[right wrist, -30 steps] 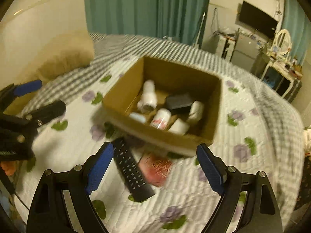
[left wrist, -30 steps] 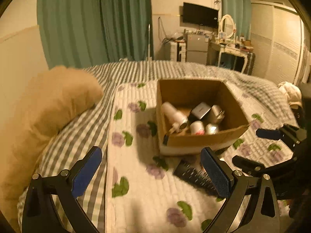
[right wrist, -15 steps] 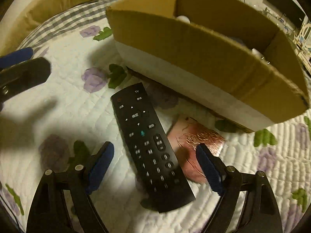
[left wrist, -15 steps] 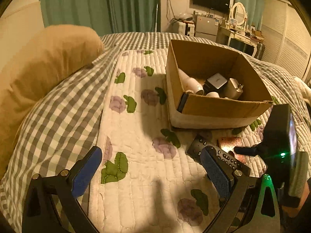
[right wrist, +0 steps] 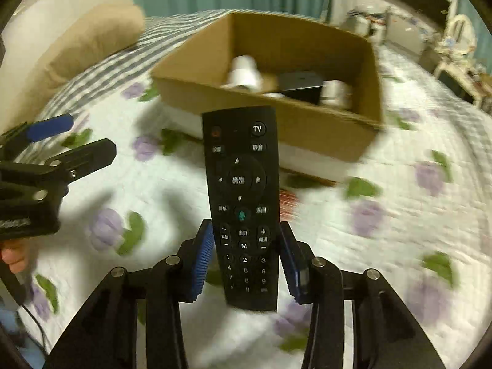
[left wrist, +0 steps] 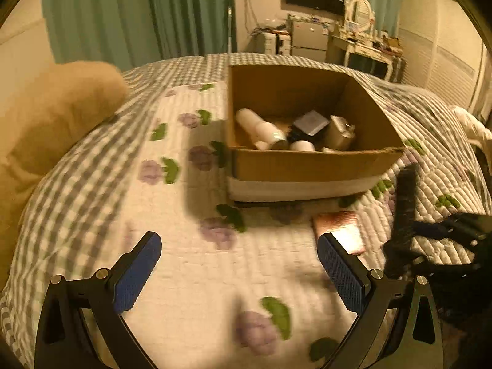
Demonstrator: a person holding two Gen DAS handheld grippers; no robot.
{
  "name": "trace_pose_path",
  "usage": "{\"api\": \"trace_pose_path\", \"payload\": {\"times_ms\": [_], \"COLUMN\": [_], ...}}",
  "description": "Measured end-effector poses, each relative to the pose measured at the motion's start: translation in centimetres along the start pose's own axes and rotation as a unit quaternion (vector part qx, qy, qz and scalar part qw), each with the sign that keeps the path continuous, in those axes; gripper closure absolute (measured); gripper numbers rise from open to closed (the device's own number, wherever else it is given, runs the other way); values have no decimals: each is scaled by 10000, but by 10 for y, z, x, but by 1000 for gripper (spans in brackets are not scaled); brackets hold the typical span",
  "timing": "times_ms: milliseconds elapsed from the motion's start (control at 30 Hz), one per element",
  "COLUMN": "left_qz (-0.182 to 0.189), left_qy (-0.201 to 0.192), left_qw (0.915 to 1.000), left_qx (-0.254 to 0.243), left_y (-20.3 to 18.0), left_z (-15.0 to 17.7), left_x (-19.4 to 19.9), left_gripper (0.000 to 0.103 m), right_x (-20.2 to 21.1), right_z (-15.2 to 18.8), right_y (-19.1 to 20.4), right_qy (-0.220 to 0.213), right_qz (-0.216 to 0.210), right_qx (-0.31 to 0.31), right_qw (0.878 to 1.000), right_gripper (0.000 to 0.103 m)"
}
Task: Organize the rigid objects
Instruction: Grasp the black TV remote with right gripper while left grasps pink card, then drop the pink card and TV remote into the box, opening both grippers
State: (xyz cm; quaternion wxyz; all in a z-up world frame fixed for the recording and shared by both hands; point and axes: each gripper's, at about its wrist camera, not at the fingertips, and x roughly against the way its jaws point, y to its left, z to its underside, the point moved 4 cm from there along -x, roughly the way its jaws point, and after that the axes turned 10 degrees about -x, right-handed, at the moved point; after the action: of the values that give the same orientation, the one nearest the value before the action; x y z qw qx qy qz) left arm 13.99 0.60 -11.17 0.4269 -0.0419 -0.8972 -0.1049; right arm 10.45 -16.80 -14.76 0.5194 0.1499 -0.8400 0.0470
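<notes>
Right hand-held gripper [right wrist: 246,258] is clamped on my remote [right wrist: 243,203] at its lower end, above the bed [right wrist: 399,215] before the cardboard box [right wrist: 307,123]. Left hand-held gripper [left wrist: 236,272] hangs apart, empty. Risk: the long overhang may pivot the remote or catch the box rim.

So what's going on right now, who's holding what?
Right tool shut on black TV remote, lifted. Left tool open, empty. Brown cardboard box ahead, partly filled. Copper-coloured flat card on quilt.

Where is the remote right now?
The remote is clamped in the right gripper, held above the quilt just short of the box, with a pink card below on the quilt.
</notes>
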Motion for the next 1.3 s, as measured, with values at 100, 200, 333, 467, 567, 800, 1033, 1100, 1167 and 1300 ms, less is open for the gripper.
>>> {"api": "trace_pose_path", "payload": {"times_ms": [100, 200, 333, 467, 567, 800, 1033, 1100, 1167, 1300], "left_qz": [76, 221, 465, 468, 503, 570, 857, 925, 1008, 1045], "left_qy": [74, 236, 467, 665, 783, 812, 784, 802, 797, 639], "left_qw": [9999, 9994, 9978, 9967, 9956, 9940, 9914, 9905, 9903, 9917], "left_qx": [-98, -133, -66, -57, -132, -467, -608, -625, -527, -379], "left_y": [-22, -45, -67, -80, -90, -111, -117, -116, -112, -98], "left_z": [-4, -3, -2, 1, 2, 1, -2, 0, 2, 4], "left_x": [-11, -28, -53, -80, -95, -116, -115, -112, -106, -84], "left_gripper": [0, 0, 0, 0, 0, 2, 28, 29, 29, 29], "right_x": [10, 16, 8, 0, -7, -22, -28, -29, -27, -14], "right_z": [-1, -2, -3, -10, -17, -18, -17, -17, -17, -17], "right_y": [-23, -39, -48, -62, -73, -80, -75, -74, -74, -72], "right_qy": [16, -60, -35, 8, 65, 219, 276, 275, 240, 40], "right_qz": [63, 17, -139, -297, -325, -448, -430, -391, -390, -443], "right_qx": [-343, -610, -876, -1119, -1258, -1387, -1362, -1340, -1339, -1352], "right_qw": [9994, 9981, 9961, 9933, 9915, 9891, 9894, 9898, 9899, 9898], "right_gripper": [65, 65, 65, 66, 75, 81, 81, 81, 81, 82]}}
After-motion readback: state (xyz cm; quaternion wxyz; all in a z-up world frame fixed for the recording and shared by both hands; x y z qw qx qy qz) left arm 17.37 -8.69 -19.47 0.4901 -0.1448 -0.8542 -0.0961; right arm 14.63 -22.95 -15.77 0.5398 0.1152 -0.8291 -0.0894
